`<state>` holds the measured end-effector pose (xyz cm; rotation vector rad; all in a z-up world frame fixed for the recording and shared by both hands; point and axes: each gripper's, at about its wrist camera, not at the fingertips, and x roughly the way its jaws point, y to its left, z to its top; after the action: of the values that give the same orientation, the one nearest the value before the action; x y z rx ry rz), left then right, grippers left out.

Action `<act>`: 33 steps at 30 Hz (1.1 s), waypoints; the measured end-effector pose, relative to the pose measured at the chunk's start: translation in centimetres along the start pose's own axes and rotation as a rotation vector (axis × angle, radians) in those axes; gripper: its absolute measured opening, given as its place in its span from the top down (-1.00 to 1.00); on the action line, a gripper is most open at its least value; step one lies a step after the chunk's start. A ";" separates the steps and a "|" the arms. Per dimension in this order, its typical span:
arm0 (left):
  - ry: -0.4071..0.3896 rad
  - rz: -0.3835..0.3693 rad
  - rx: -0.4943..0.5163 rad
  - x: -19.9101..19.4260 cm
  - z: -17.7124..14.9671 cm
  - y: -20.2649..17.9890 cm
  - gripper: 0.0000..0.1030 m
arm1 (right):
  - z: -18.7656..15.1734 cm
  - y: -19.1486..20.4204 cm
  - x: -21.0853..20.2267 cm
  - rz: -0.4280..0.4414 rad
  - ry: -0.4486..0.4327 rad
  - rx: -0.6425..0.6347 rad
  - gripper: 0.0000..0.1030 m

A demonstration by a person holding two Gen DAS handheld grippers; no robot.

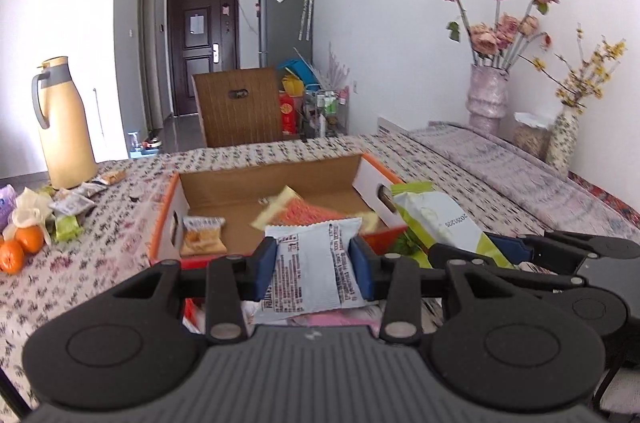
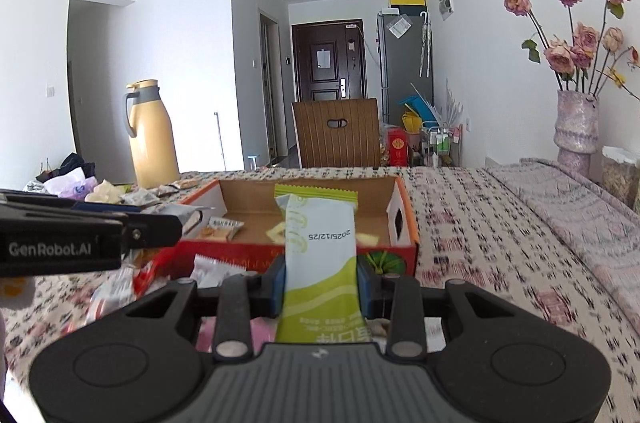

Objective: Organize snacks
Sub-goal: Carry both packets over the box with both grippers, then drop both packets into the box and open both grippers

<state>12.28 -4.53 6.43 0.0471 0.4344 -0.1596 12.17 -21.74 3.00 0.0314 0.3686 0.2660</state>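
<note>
- Carry step: left claw point(image 1: 313, 265) grips white packet point(image 1: 310, 271); right claw point(image 2: 321, 289) grips green packet point(image 2: 320, 255).
- Box point(image 2: 404, 223) ahead, mid-worktop.
- Next, likely: carry over near rim, release inside.

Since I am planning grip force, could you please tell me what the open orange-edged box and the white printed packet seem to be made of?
Open orange-edged box: apparently corrugated cardboard, with a matte brown inside and folded flaps. White printed packet, clamped in the left gripper: probably thin plastic film, slightly glossy, with a crimped, serrated seal.
</note>
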 end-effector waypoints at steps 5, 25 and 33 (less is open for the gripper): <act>-0.007 0.032 -0.012 2.1 2.0 1.7 0.20 | 1.9 0.2 2.9 0.003 -0.007 0.000 0.35; 0.125 0.145 -0.048 13.9 5.4 5.8 0.20 | 5.5 -0.1 16.0 -0.007 0.085 0.054 0.35; 0.193 0.146 -0.092 16.0 4.6 6.8 0.13 | 4.7 -1.0 17.9 -0.040 0.125 0.084 0.28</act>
<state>29.65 -0.52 3.95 0.0039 0.6283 0.0088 30.17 -17.94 1.05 0.0905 0.5041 0.2128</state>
